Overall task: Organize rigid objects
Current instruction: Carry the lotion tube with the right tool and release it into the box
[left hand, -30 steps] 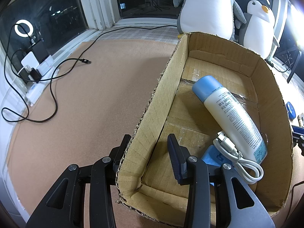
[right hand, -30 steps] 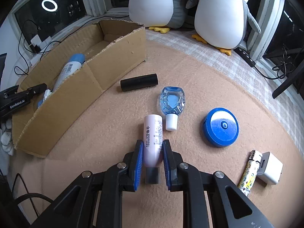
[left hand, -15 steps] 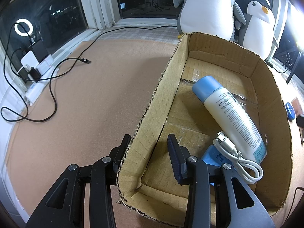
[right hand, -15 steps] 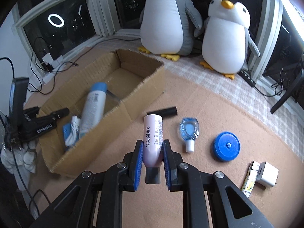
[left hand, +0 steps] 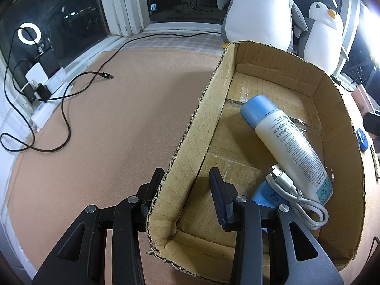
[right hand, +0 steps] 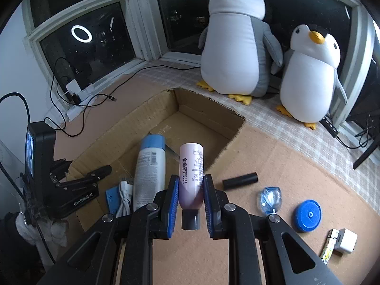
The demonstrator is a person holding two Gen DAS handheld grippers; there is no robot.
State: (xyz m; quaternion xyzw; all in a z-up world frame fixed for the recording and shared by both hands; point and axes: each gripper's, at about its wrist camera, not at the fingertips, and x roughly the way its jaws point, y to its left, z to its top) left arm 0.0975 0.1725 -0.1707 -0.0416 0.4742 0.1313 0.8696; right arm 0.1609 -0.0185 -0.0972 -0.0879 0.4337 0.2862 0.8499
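Right gripper (right hand: 191, 197), clamped on pink tube (right hand: 192, 171), has lifted it off the mat toward the cardboard box (right hand: 209, 114) at 11 o'clock; left gripper (left hand: 187, 178) grips the box wall.

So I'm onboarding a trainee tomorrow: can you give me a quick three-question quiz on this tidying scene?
1. True or false: the right claw holds the pink tube.
2. What straddles the cardboard box wall?
3. Which lies outside the box: A) spray can B) white cable C) blue round lid?

Key: 1 true; 2 the left claw; 3 C.
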